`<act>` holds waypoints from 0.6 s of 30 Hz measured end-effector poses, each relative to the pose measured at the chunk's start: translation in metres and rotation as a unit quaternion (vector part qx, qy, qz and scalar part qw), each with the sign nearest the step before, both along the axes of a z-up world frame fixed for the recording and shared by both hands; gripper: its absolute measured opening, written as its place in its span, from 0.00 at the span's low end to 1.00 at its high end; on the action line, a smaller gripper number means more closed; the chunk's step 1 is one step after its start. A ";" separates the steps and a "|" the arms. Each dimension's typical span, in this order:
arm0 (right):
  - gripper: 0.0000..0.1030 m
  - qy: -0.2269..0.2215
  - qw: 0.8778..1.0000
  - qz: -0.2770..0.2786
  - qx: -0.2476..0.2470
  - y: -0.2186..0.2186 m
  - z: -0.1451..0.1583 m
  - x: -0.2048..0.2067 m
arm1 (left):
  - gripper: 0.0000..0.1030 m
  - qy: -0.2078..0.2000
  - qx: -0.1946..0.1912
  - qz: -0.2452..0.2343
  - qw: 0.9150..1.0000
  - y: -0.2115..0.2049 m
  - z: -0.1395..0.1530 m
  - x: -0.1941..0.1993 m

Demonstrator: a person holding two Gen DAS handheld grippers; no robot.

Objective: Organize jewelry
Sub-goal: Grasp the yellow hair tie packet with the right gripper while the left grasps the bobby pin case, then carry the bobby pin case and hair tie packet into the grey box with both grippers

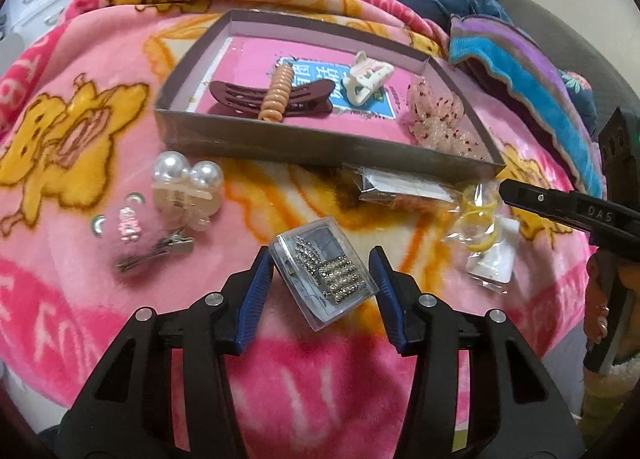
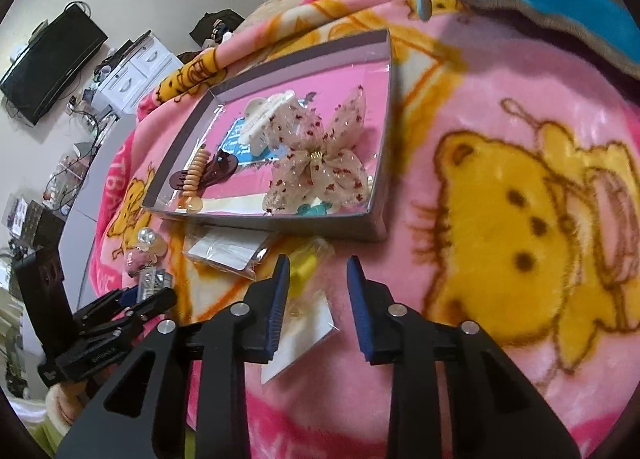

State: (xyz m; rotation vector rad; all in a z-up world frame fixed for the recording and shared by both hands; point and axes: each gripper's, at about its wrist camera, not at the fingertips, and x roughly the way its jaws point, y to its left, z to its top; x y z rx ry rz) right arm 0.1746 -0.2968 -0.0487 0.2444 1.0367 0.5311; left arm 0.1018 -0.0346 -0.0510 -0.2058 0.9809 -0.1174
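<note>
A grey shallow box (image 1: 320, 147) (image 2: 280, 225) lies on the pink blanket and holds a maroon clip (image 1: 240, 93), an orange spiral tie (image 1: 276, 93), a white claw clip (image 1: 368, 77) and a sheer dotted bow (image 2: 320, 163). My left gripper (image 1: 322, 259) is open, its blue pads either side of a clear case of rhinestone clips (image 1: 324, 271). My right gripper (image 2: 316, 271) is open over a clear bag with yellow hair ties (image 2: 304, 271) (image 1: 480, 219) on a white card. A pearl clip (image 1: 186, 187) and a metal clip (image 1: 160, 251) lie to the left.
A small packet with a white card (image 1: 400, 189) (image 2: 228, 251) lies against the box's front wall. A folded striped blanket (image 1: 540, 79) and dark quilt lie behind and to the right. Drawers and a television (image 2: 52, 63) stand across the room.
</note>
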 end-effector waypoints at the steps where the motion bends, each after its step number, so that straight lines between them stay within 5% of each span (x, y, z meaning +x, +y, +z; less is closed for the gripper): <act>1: 0.14 -0.003 1.000 0.002 -0.004 0.002 0.002 0.000 | 0.40 -0.003 0.000 0.003 1.000 0.002 0.003 -0.002; 8: 0.01 -0.022 1.000 0.003 -0.007 0.003 0.011 -0.004 | 0.40 -0.016 -0.007 0.019 1.000 0.016 0.015 -0.012; 18: 0.00 -0.037 0.999 0.000 -0.007 -0.002 0.026 -0.009 | 0.40 -0.028 -0.022 0.028 0.999 0.027 0.026 -0.018</act>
